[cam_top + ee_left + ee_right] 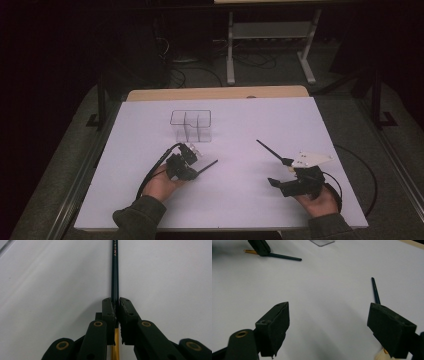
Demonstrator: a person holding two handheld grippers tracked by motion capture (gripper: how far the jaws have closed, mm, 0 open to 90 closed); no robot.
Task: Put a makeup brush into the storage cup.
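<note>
My left gripper [115, 307] clamps dark pencil [115, 272] low over white surface [240, 200]; right gripper [332, 322] gapes wide beside second pencil [375, 291]. Risk: thin shaft pivots, slips before clear organizer [190, 125].

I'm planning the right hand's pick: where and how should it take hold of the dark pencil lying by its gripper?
Grip the dark pencil mid-shaft, coming down from above with the open right gripper turned so the jaws span its width. It lies flat on the white table, thin and long, so probably only its sides can be pinched.
</note>
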